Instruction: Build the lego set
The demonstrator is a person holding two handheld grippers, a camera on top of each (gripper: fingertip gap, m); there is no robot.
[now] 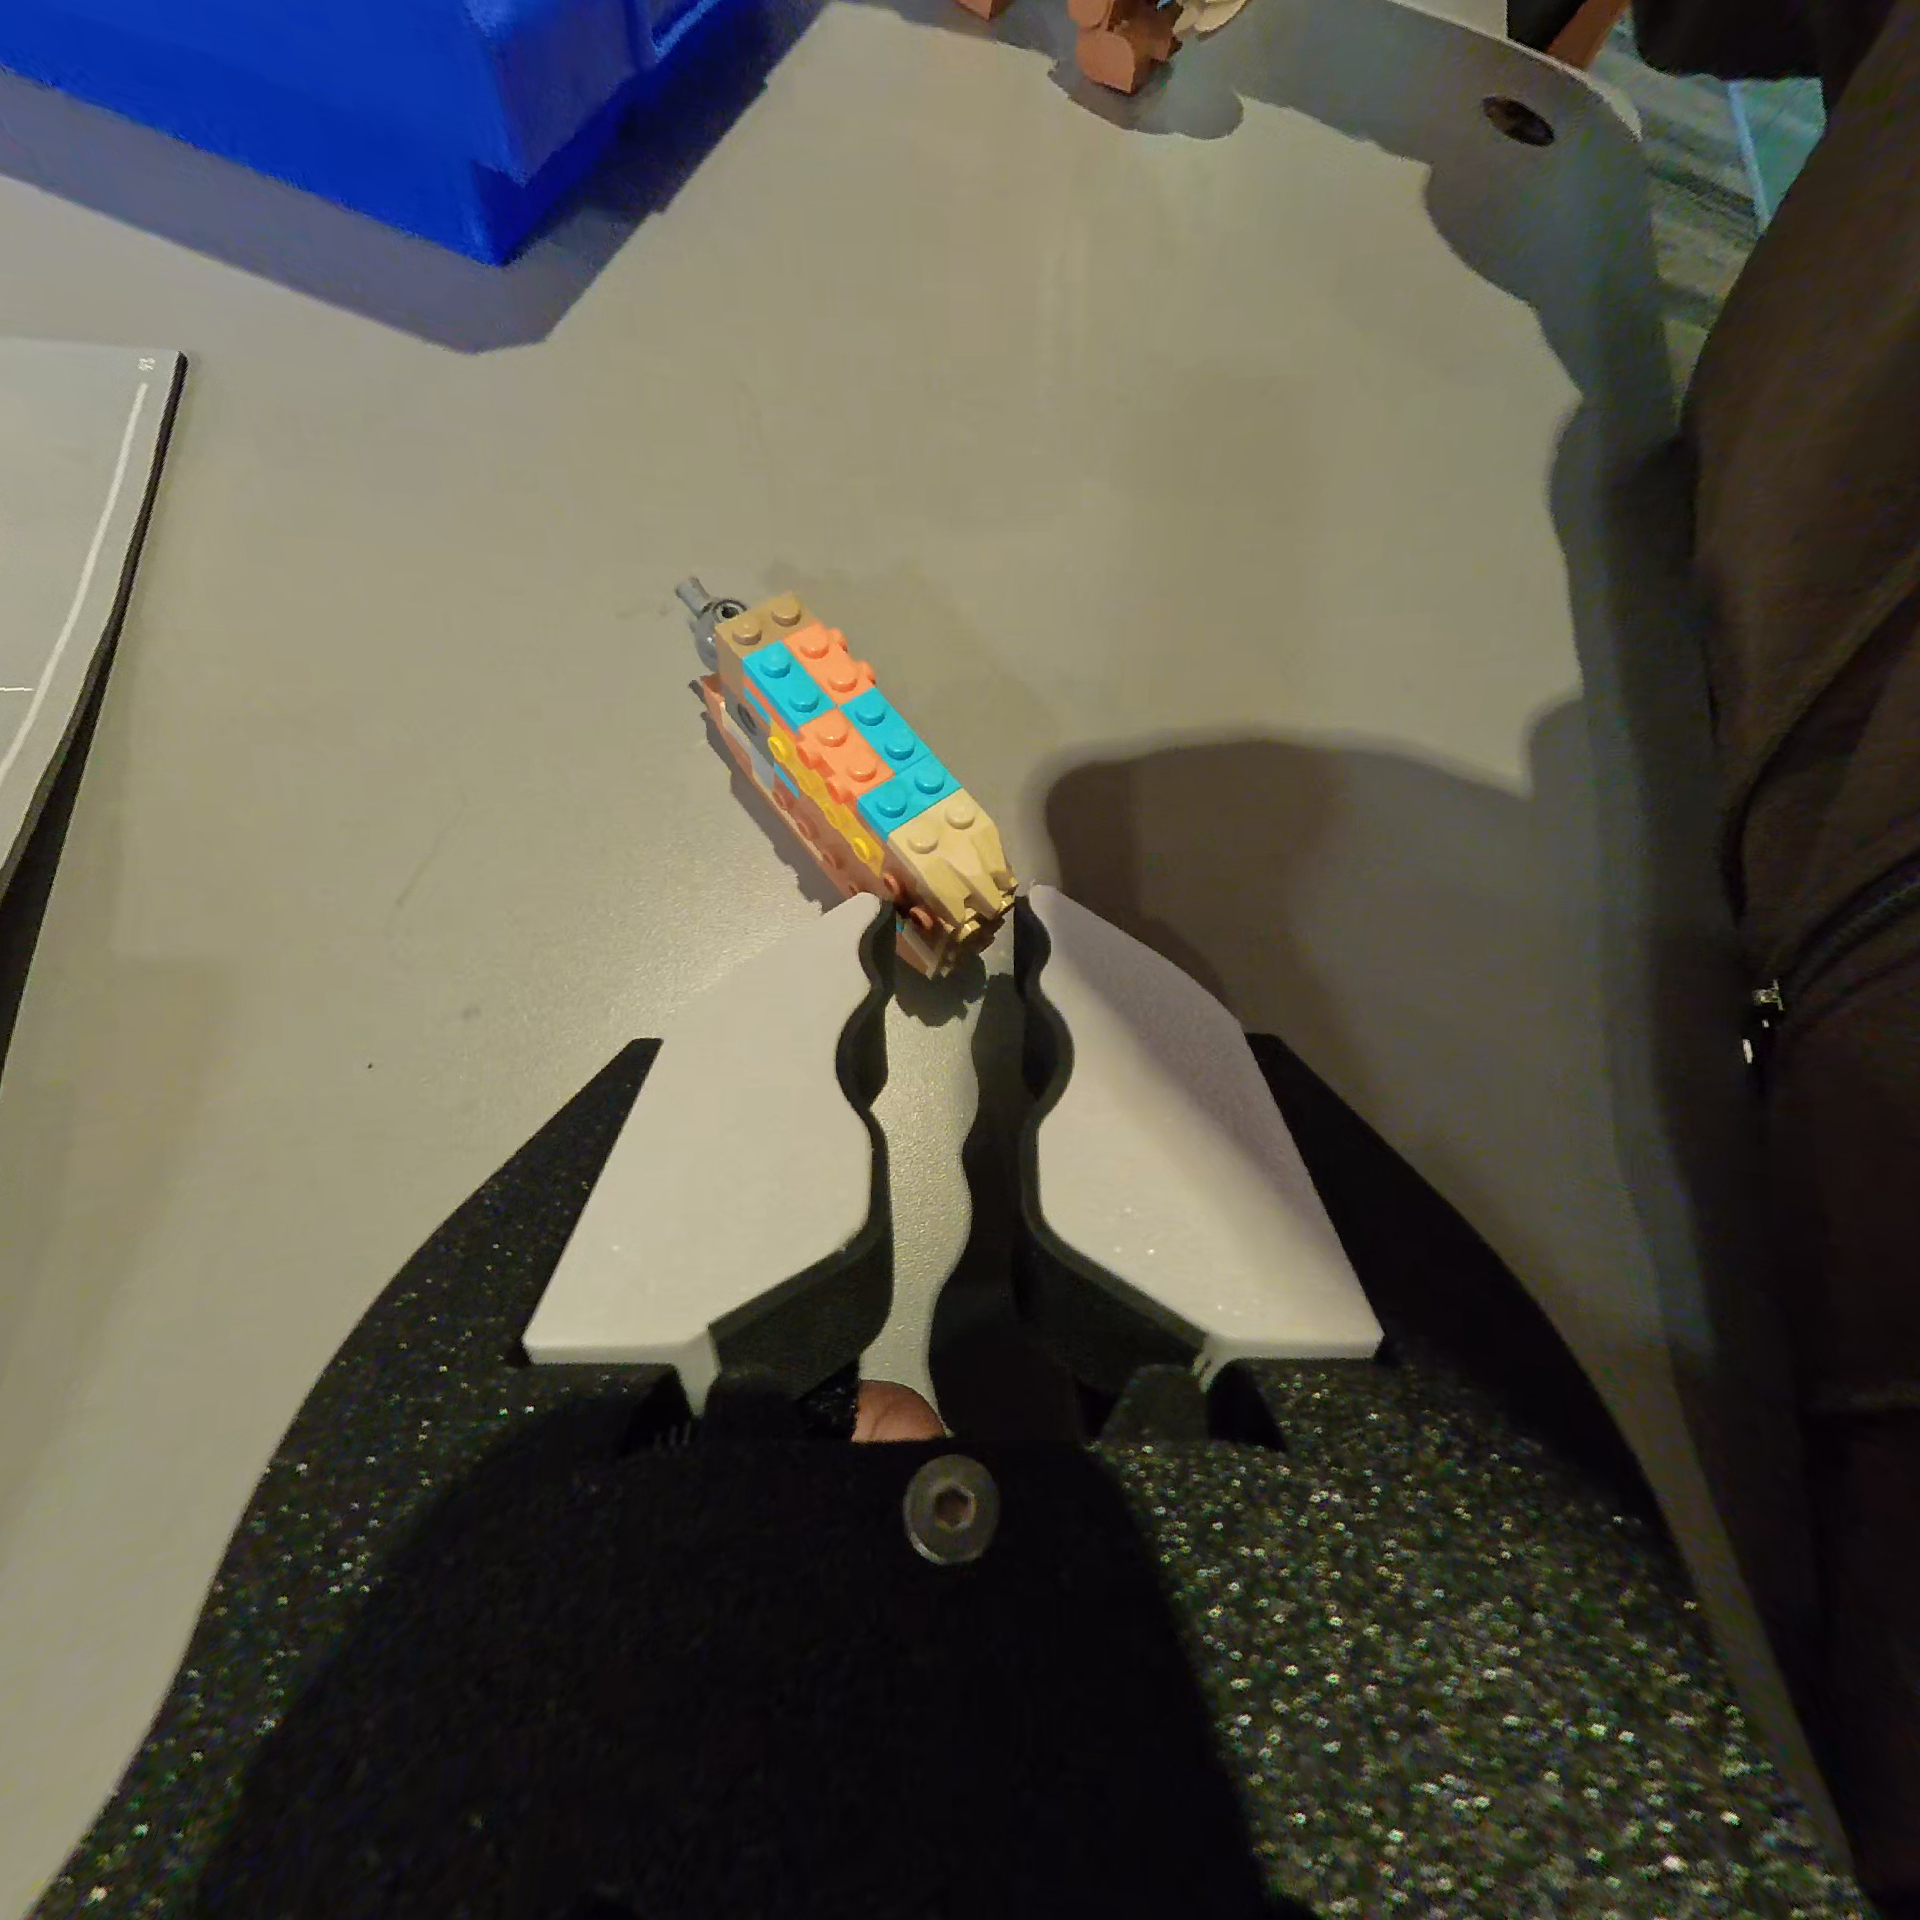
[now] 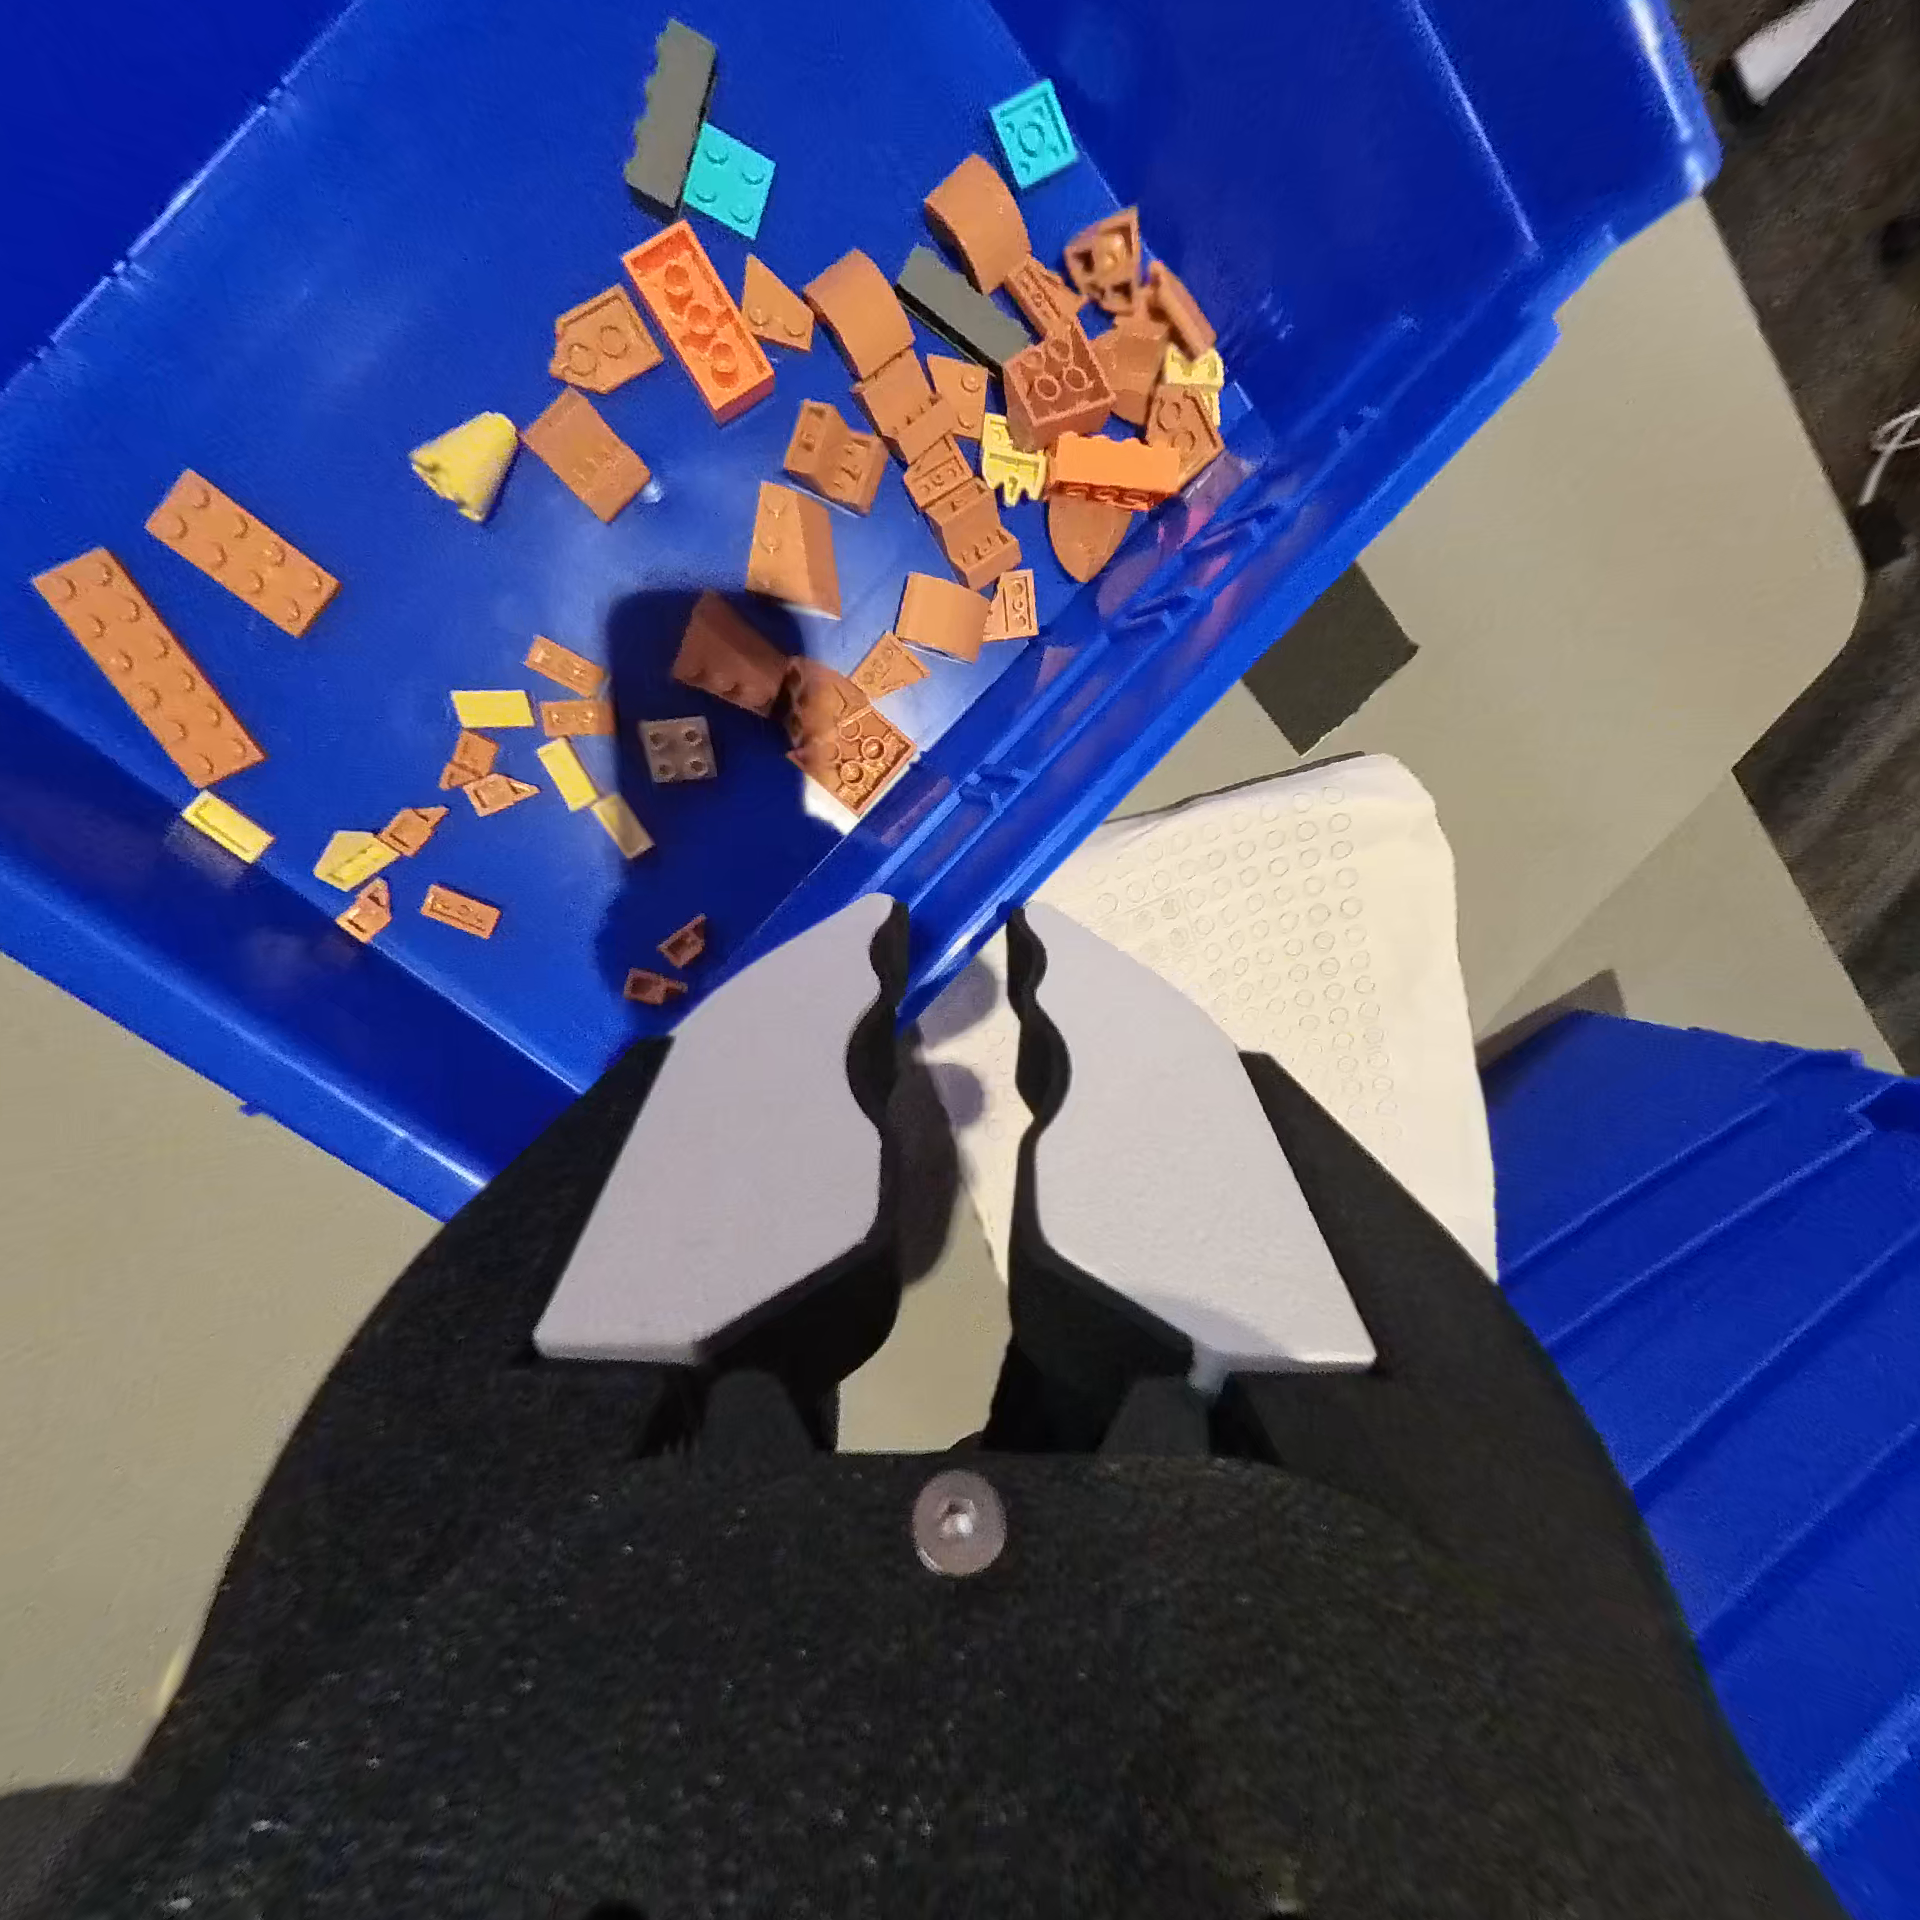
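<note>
Tongs on the left (image 1: 948, 914) are nearly closed, their two tips pinching the tan near end of a small lego assembly (image 1: 847, 753), which reaches away from them over the grey desk (image 1: 416, 831); its top is a checker of turquoise and coral studs capped with tan at both ends, with yellow and brown pieces along its left flank and a small grey connector at the far tip. Whether its far end rests on the desk or hangs just above it cannot be told. Far ahead and to the left of these tongs sits the corner of a blue bin (image 1: 343, 114), and at the left edge lies a grey booklet (image 1: 62, 582) (its tiny corner mark is too small to make out). The right tongs (image 2: 954, 930) stand a narrow gap apart and grip nothing, hovering at the near rim of a blue bin (image 2: 1351, 135) that holds loose lego pieces (image 2: 831, 416), mostly brown, with some yellow, orange, turquoise and dark grey. Just ahead and to the right of them lies a white studded baseplate (image 2: 1299, 935), with a second blue bin (image 2: 1714, 1351) further right.
</note>
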